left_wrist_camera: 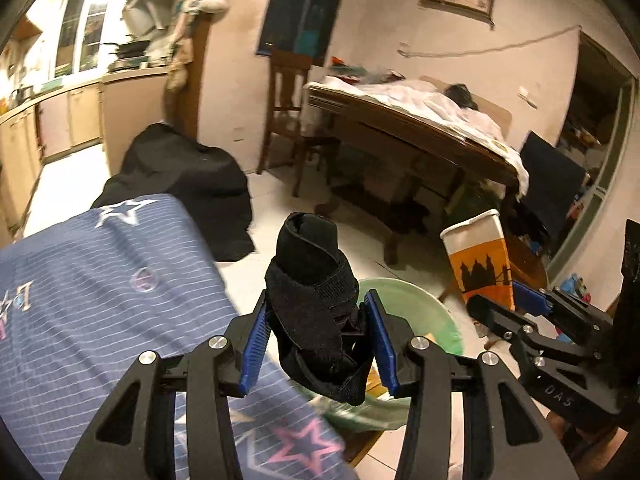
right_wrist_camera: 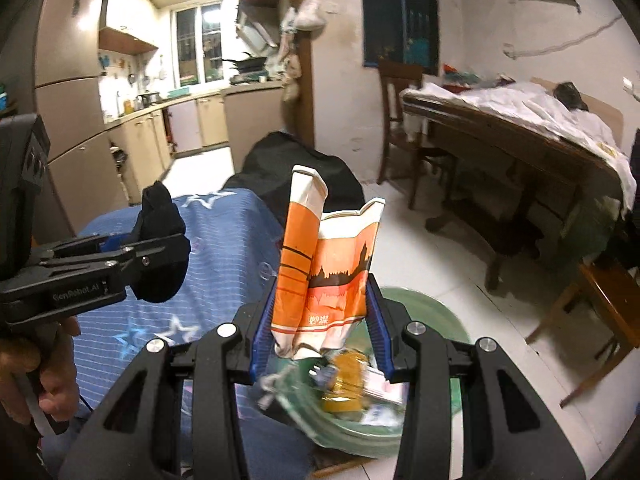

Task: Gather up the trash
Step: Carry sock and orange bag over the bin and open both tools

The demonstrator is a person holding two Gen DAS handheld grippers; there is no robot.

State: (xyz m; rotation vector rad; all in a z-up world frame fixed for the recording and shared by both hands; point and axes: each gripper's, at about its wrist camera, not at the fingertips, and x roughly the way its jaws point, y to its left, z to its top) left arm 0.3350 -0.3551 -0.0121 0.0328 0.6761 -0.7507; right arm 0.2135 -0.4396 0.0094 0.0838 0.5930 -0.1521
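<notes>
Item: green basin (right_wrist_camera: 440, 312), on the floor just beside the bed (left_wrist_camera: 100, 280), already holding wrappers and scraps; serves as the trash bin.

Item: orange-and-white paper bag (right_wrist_camera: 324, 276), crumpled, clamped in the right tongs (right_wrist_camera: 320, 330) directly above the basin.

Item: black strapped wrap (left_wrist_camera: 316, 312), clamped in the left tongs (left_wrist_camera: 318, 346), at the basin's near rim.

Status: both pieces gathered, neither dropped in yet; release remains. Further litter elsewhere cannot be told.
</notes>
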